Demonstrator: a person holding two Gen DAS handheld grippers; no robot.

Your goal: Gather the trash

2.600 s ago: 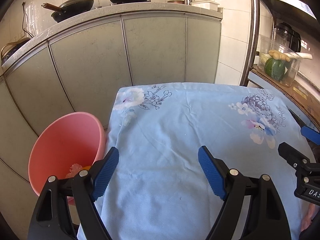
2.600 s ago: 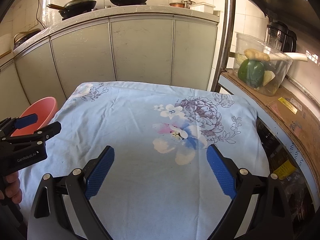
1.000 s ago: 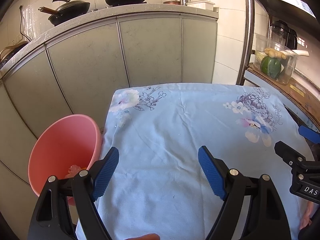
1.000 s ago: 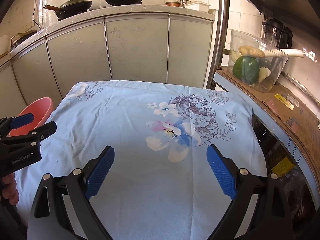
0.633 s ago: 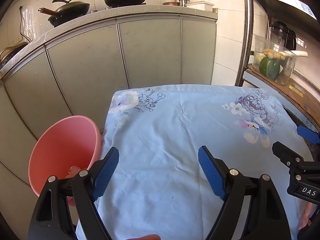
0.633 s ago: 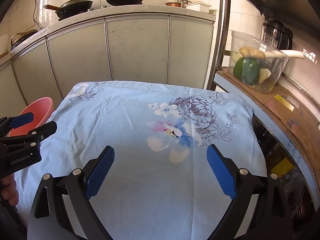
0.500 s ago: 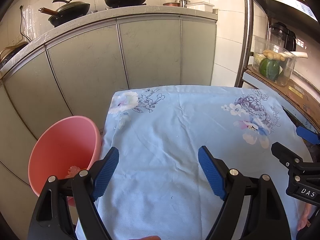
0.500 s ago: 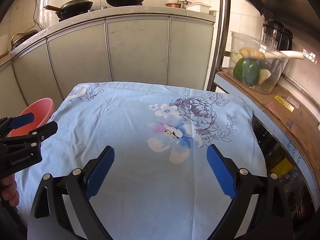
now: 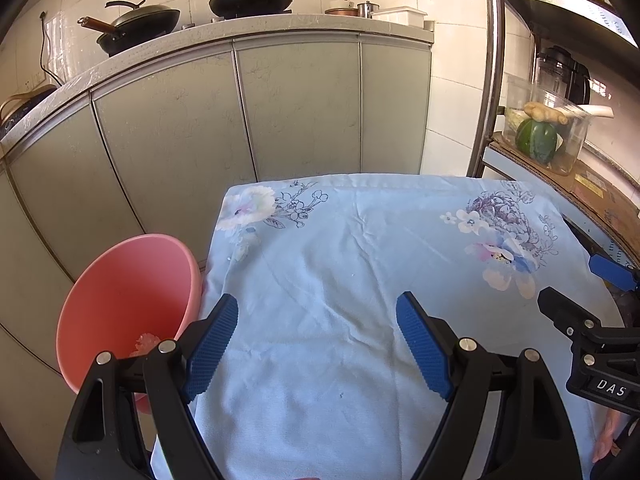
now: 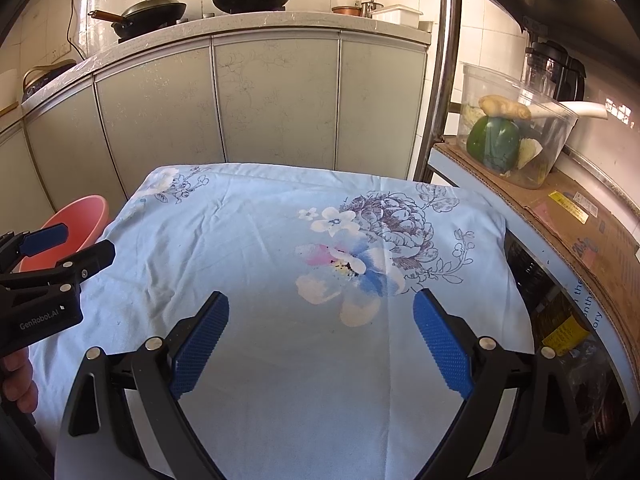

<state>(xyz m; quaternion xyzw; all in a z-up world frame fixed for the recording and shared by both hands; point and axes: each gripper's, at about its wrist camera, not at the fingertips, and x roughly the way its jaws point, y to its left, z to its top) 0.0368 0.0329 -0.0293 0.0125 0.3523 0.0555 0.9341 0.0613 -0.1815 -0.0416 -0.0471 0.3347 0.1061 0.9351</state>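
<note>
Little has shifted, both hand-held grippers wide and empty, left [image 9: 316, 340], right [image 10: 320, 334], pink bin [image 9: 120, 300] left of both.

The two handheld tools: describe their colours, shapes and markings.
Both the left tool and the right tool have black angular frames with silver rivets and blue ribbed finger pads. White lettering reads "GenRobot.AI" on the left tool's side and "DAS" on the right's.

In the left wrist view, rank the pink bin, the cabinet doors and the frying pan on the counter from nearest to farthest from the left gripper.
From the left gripper:
1. Pink bin, just left, beside the table.
2. Cabinet doors, ahead beyond the tablecloth.
3. Frying pan, up on the counter, farthest.
</note>
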